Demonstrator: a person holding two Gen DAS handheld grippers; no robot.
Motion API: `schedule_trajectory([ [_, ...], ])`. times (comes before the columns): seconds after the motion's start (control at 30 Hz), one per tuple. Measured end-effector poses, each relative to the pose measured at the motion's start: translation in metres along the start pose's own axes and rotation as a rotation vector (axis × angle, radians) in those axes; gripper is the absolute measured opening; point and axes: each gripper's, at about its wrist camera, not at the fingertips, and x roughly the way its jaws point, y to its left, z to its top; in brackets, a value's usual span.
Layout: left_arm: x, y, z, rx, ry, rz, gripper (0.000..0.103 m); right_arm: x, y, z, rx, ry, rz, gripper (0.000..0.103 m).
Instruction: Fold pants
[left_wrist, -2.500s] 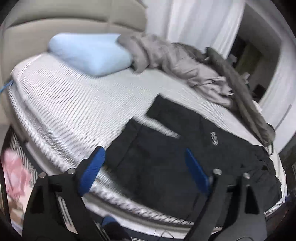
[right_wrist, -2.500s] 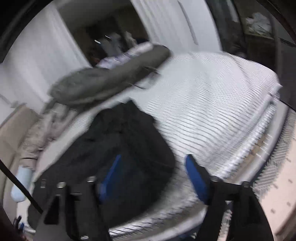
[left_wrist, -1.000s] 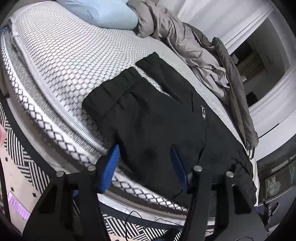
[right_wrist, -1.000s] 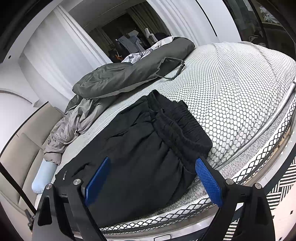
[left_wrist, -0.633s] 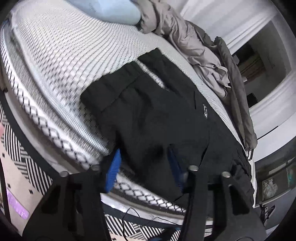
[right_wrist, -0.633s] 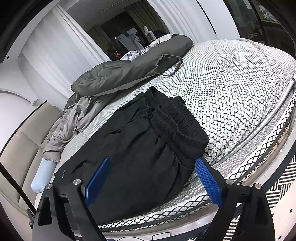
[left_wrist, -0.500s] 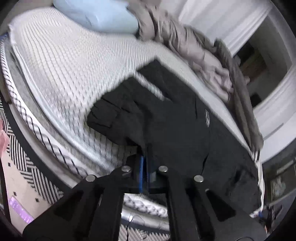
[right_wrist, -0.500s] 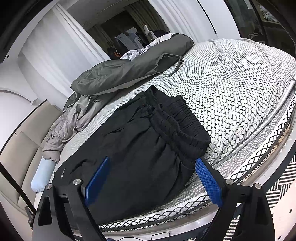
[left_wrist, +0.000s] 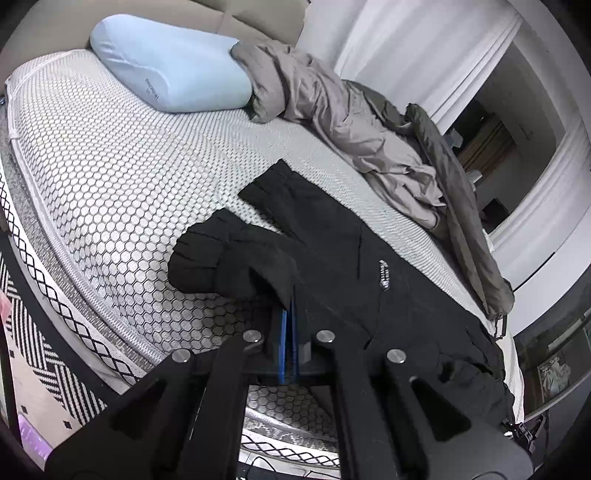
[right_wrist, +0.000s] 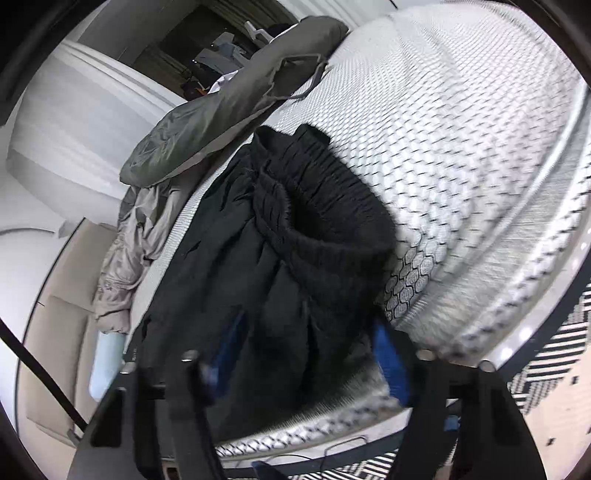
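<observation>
Black pants (left_wrist: 351, 266) lie spread across the white honeycomb mattress (left_wrist: 110, 177), with the leg cuffs at the left of the left wrist view. My left gripper (left_wrist: 290, 306) is shut on the near edge of one leg; the cloth there is raised and bunched. In the right wrist view, which is blurred, the gathered waistband of the pants (right_wrist: 295, 240) lies by the mattress edge. My right gripper (right_wrist: 308, 347) is low over it and its jaws are closing. Black cloth lies between the blue pads (right_wrist: 388, 354), and a gap still shows.
A light blue pillow (left_wrist: 170, 70) sits at the head of the bed. A crumpled grey jacket (left_wrist: 351, 122) and a dark olive garment (left_wrist: 461, 206) lie along the far side of the pants. A black-and-white patterned rug (left_wrist: 37, 362) covers the floor below the mattress edge.
My left gripper closed on the pants leg edge and rose a little, bunching the cuff. My right gripper dropped toward the waistband and its jaws narrowed.
</observation>
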Motion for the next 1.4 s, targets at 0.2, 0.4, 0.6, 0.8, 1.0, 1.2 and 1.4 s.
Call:
schedule_trajectory([
  [0.2,0.002,0.014,-0.001,-0.024,0.028,0.018,0.000,-0.030,0.006,-0.002,-0.044,-0.073,0.003,0.011],
  [0.4,-0.005,0.025,0.000,-0.027,0.046,0.010,0.000,-0.064,0.021,-0.011,-0.064,-0.113,0.057,0.011],
  [0.6,-0.013,0.007,0.034,-0.001,-0.003,-0.026,0.000,-0.082,0.040,0.003,-0.051,-0.176,0.122,0.011],
  [0.8,0.013,-0.028,0.090,0.011,-0.022,-0.050,0.000,-0.078,0.091,0.047,-0.076,-0.254,0.111,0.010],
  [1.0,0.090,-0.074,0.152,0.043,0.007,0.014,0.000,-0.013,0.132,0.123,-0.111,-0.234,0.093,0.011],
  [1.2,0.177,-0.087,0.197,0.016,0.050,0.138,0.054,0.104,0.151,0.199,-0.120,-0.136,-0.015,0.041],
  [1.4,0.153,-0.075,0.197,0.027,-0.010,0.103,0.078,0.117,0.150,0.202,-0.125,-0.182,-0.057,0.067],
])
